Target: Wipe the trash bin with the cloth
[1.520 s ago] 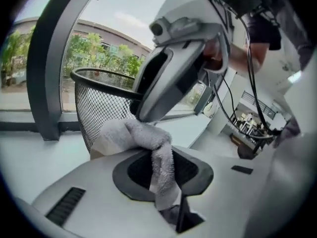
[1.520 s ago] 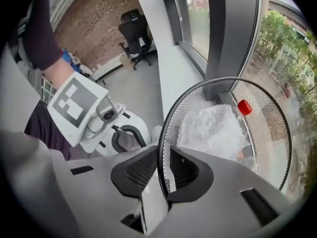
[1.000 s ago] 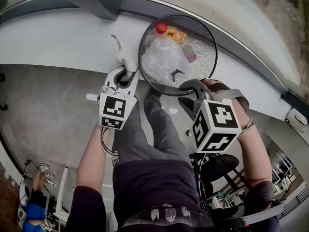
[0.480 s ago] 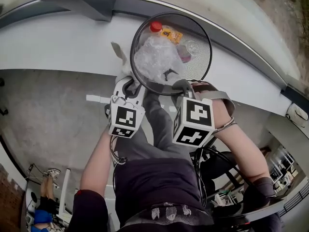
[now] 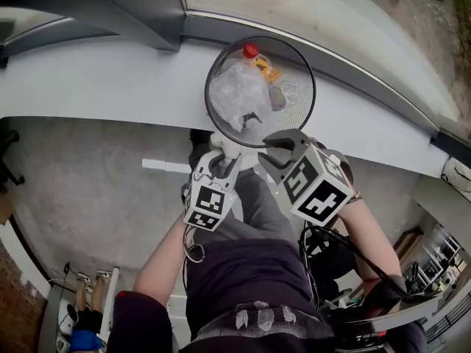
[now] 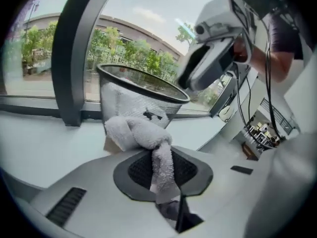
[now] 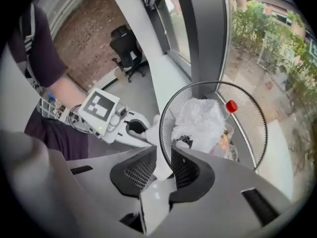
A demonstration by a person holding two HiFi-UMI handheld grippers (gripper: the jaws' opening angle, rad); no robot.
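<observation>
A daylit window (image 6: 29, 58) and white sill (image 6: 29, 148) lie ahead of the left hand-held gripper (image 6: 163, 171). A brick wall (image 7: 94, 38) and black chair (image 7: 126, 48) stand beyond the right hand-held gripper (image 7: 163, 171).

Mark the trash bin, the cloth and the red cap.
trash bin (image 7: 250, 125): right gripper view, mesh wall.
cloth (image 6: 136, 133): left gripper view, bunched end.
red cap (image 5: 251, 50): head view, its top.

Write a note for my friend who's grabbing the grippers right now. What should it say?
Left gripper: shut on the white cloth, bunched right beside the trash bin's outer wall.
Right gripper: jaws astride the rim, seemingly gripping it.
Bin: on the white ledge, rubbish inside.
Done: can't tell how much is wiped.
Left: rub the cloth around the wall.
</observation>
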